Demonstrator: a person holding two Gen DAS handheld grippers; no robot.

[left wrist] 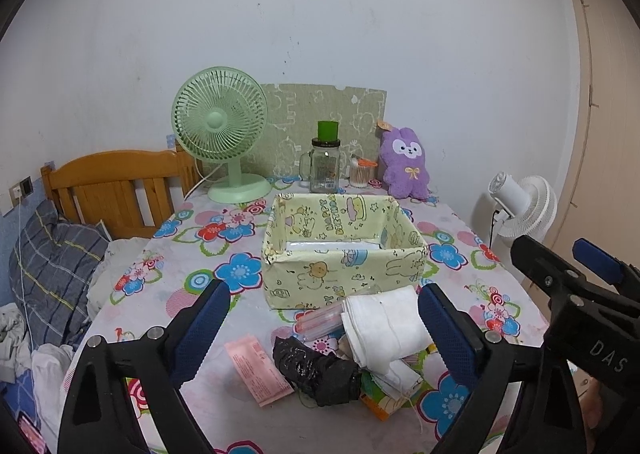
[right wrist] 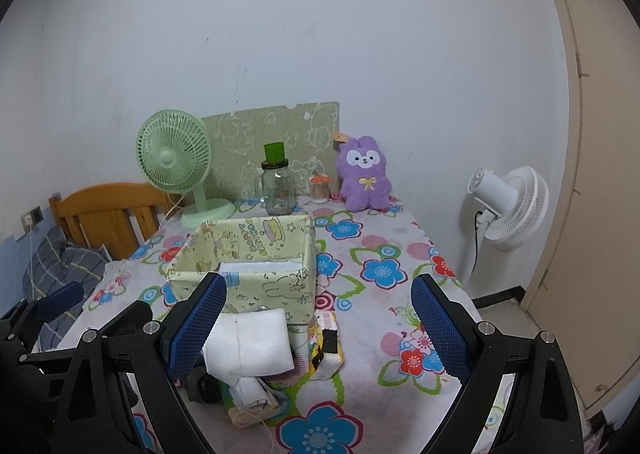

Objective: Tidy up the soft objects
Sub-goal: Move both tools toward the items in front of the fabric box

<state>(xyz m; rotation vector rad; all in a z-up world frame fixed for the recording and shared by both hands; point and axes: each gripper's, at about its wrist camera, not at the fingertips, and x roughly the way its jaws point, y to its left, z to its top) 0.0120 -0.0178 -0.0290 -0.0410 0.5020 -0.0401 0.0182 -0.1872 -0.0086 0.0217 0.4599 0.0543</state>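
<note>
A pale yellow cartoon-print fabric box [left wrist: 344,278] [right wrist: 244,286] stands open on the flowered table. In front of it lies a heap: folded white cloth [left wrist: 386,328] [right wrist: 250,342], a crumpled black bag [left wrist: 316,368], a pink packet [left wrist: 258,368], a clear tube [left wrist: 320,320], and a yellow printed tissue pack [right wrist: 326,346]. A purple plush bunny [left wrist: 404,162] [right wrist: 364,180] sits at the table's back. My left gripper [left wrist: 322,330] is open above the heap. My right gripper [right wrist: 320,328] is open, hovering over the white cloth and the tissue pack.
A green desk fan [left wrist: 220,134], a glass jar with a green cap [left wrist: 325,164] and a cotton-swab holder [left wrist: 362,174] stand at the back. A white floor fan [right wrist: 510,210] stands right of the table. A wooden bed headboard [left wrist: 116,186] and bedding lie left.
</note>
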